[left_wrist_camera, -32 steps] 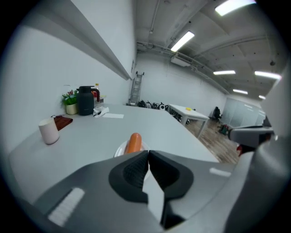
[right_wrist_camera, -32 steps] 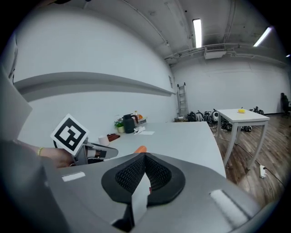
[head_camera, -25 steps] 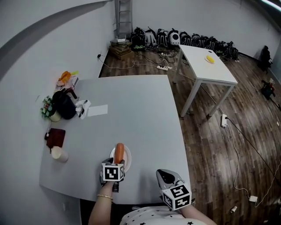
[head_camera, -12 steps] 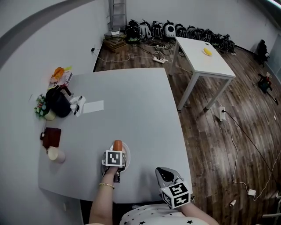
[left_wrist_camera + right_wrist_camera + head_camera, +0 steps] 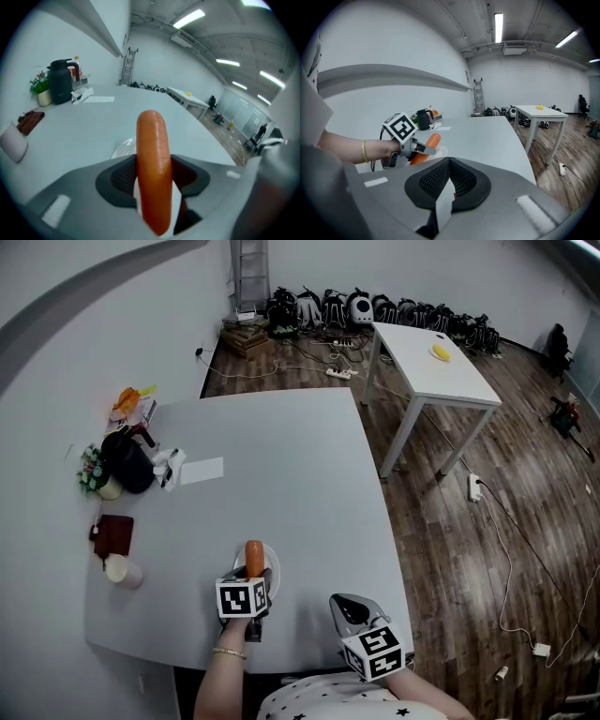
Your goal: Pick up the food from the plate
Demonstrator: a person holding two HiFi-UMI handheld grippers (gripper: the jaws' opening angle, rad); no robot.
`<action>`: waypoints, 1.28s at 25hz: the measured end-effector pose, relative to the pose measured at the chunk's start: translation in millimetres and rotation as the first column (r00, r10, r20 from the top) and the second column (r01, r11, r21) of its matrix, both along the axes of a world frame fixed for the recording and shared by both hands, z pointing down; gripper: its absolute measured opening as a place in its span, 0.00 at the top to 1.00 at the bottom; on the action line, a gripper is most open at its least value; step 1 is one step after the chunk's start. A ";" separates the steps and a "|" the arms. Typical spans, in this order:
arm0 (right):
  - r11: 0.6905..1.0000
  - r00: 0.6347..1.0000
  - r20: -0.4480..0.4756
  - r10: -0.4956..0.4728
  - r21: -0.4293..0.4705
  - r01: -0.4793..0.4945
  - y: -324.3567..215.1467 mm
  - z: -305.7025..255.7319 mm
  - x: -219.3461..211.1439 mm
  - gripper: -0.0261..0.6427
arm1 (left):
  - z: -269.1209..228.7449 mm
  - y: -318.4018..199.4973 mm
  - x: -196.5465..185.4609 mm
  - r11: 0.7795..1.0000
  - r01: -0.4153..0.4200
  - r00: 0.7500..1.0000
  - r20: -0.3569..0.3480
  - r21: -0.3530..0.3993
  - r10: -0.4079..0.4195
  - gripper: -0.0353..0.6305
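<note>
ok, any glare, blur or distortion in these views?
Head view: sharp, but the fisheye curves the table edge. Left gripper view: strong barrel distortion, dark corners, the near sausage slightly soft with a faint sheen. Right gripper view: ceiling strip light blown out, corners vignetted.

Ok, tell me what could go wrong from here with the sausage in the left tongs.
1. The left tongs pinch the glossy orange sausage with much of it jutting ahead of the pads, so it could pivot or slip out.
2. It is tilted over the small white plate. If dropped, it might roll onto the grey table.
3. The right tongs are shut and off to the side, so they offer no backup.
</note>
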State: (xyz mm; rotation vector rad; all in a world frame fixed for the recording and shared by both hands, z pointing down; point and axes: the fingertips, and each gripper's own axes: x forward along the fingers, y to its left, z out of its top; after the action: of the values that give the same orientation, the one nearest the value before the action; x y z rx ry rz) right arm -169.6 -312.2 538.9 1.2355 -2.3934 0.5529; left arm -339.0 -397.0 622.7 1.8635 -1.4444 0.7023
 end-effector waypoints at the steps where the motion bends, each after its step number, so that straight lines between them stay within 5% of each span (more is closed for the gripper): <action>1: 1.000 1.000 0.005 0.003 0.005 -0.003 -0.4 -1.1 0.2 0.96 | -12.1 5.1 5.1 0.999 0.008 1.000 -0.030 0.040 -0.007 0.63; 7: 0.999 1.000 0.024 0.009 0.052 -0.010 -3.3 -11.6 1.5 0.96 | -84.8 45.8 40.4 0.962 0.082 0.984 -0.177 0.261 -0.035 0.63; 13: 0.995 0.998 0.061 0.017 0.094 -0.023 -5.6 -21.4 -0.7 0.96 | -121.9 78.6 60.8 0.924 0.113 0.974 -0.224 0.366 -0.030 0.63; 32: 0.989 0.998 0.055 0.011 0.147 -0.019 -13.4 -33.6 -10.8 0.96 | -125.0 80.3 56.7 0.910 0.103 0.982 -0.184 0.402 -0.029 0.63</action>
State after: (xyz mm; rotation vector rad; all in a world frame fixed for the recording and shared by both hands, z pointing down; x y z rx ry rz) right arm -180.4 -325.6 505.3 1.3159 -2.5110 0.4243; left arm -282.4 -316.7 497.7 2.1138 -1.6202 0.1985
